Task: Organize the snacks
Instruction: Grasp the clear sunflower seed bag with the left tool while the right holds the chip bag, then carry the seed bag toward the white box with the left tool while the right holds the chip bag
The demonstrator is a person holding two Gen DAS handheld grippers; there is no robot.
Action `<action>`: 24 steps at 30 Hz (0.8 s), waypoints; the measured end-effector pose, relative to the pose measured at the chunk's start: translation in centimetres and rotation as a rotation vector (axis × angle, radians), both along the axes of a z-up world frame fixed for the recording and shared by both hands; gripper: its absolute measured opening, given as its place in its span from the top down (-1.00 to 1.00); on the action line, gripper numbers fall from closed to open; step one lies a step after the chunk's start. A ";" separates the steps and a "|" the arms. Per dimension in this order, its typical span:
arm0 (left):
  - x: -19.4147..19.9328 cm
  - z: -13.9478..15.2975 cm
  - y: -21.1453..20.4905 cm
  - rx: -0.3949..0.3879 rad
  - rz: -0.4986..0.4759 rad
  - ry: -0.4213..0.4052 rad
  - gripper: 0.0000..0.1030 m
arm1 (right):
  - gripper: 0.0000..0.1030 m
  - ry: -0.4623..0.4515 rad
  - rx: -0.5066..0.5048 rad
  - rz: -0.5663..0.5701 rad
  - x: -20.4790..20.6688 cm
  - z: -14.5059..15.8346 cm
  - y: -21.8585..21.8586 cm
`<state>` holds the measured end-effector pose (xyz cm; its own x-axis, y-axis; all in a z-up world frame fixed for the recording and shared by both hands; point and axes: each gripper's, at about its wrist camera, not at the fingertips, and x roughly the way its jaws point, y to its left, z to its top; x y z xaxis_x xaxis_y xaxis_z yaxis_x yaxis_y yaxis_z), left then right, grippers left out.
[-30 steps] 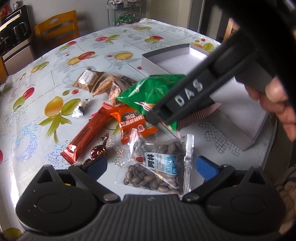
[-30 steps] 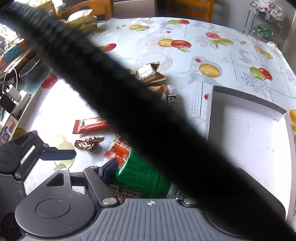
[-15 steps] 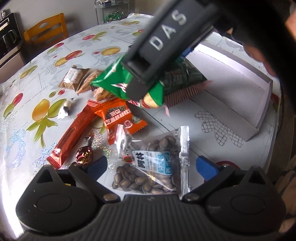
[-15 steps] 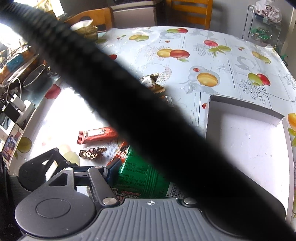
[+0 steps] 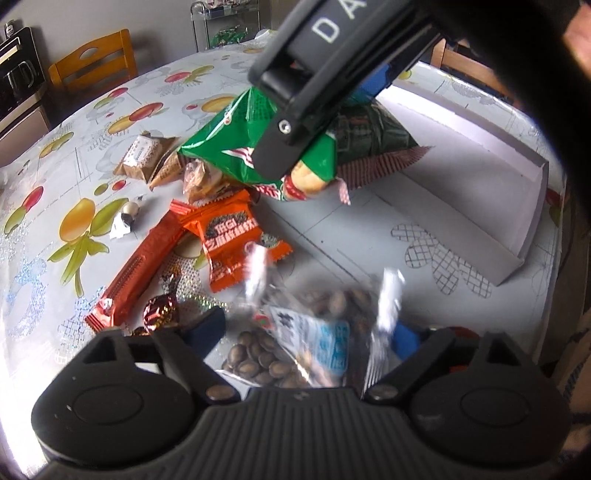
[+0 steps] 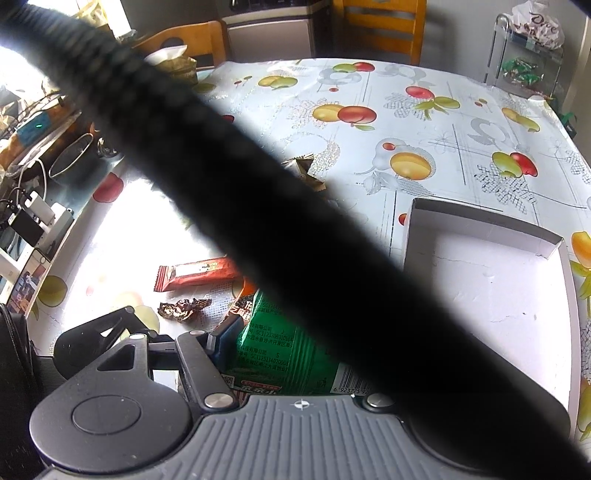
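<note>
My left gripper [image 5: 306,332] straddles a clear bag of brown seeds [image 5: 295,347] on the fruit-print tablecloth. Its jaws are closing, and the blue pads [image 5: 208,328] touch the bag's two sides, which buckle upward. My right gripper [image 5: 325,122] is shut on a green snack bag [image 5: 236,147] and holds it above the snack pile, just left of the white cardboard box [image 5: 480,192]. In the right wrist view the green snack bag [image 6: 280,354] sits against the left pad [image 6: 225,343]. The other finger is hidden by a black cable [image 6: 295,240].
An orange packet [image 5: 232,236], a long red bar [image 5: 136,273], a foil-wrapped chocolate [image 5: 160,314], brown wrapped pastries [image 5: 142,155] and a small candy [image 5: 127,218] lie left of the box. Wooden chairs [image 6: 380,26] stand behind the table. The table edge runs close past the box.
The left jaws have narrowed onto the seed bag, which now looks crumpled and blurred. The right gripper has carried the green bag up off the pile.
</note>
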<state>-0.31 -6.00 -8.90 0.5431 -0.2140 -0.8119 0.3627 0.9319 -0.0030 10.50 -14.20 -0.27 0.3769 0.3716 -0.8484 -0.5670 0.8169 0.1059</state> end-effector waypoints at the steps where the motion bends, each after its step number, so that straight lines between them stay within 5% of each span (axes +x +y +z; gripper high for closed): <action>1: 0.1 0.1 0.0 0.006 -0.003 -0.005 -0.65 | -0.30 -0.001 0.001 -0.001 0.0 0.0 -0.1; 3: 0.1 0.2 -0.1 0.012 -0.008 -0.012 -0.59 | -0.30 -0.002 0.005 -0.003 0.1 0.2 -0.3; 6: 0.0 0.6 -0.2 0.038 -0.006 -0.054 -0.20 | -0.30 -0.005 0.010 -0.005 0.3 0.3 -0.6; 12: 0.2 1.0 -0.2 0.064 0.007 -0.063 -0.07 | -0.30 -0.005 0.012 -0.005 0.4 0.4 -0.8; 13: 0.1 1.2 -0.2 0.065 0.010 -0.072 0.15 | -0.30 -0.005 0.013 -0.005 0.4 0.4 -0.8; 15: -0.2 1.6 -0.2 0.078 0.021 -0.092 0.27 | -0.29 -0.006 0.017 -0.005 0.5 0.4 -0.8; 24: 0.3 2.7 1.2 0.066 0.080 -0.117 0.48 | -0.29 -0.004 0.032 -0.003 0.6 0.5 -0.9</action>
<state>-0.01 -4.78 -6.23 0.6483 -0.1142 -0.7528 0.2813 0.9547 0.0975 11.12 -15.13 0.24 0.3817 0.3971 -0.8346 -0.5653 0.8147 0.1292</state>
